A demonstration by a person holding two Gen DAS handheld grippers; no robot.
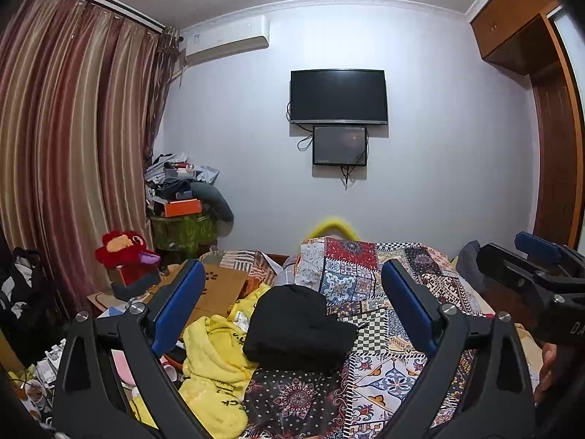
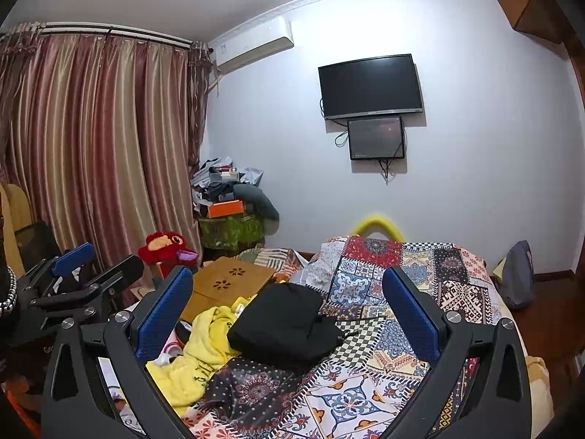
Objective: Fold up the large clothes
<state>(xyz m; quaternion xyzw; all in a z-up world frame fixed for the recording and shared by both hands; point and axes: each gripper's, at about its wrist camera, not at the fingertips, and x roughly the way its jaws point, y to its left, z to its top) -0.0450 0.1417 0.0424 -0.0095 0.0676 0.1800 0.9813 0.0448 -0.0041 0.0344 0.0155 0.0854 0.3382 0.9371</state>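
From the left wrist view, the left hand-held gripper (image 1: 292,303) has its jaws wide apart and empty; the black folded garment (image 1: 298,329) lies on the bed (image 1: 395,376) straight ahead, between the fingers, its long axis left to right.

From the right wrist view, the right hand-held gripper (image 2: 287,307) is also spread apart and empty; the garment lies ahead, slightly left, equally near to both.

Side-by-side wrist views low over the bed (image 1: 369,376), facing the TV (image 1: 338,96) wall; near-total overlap
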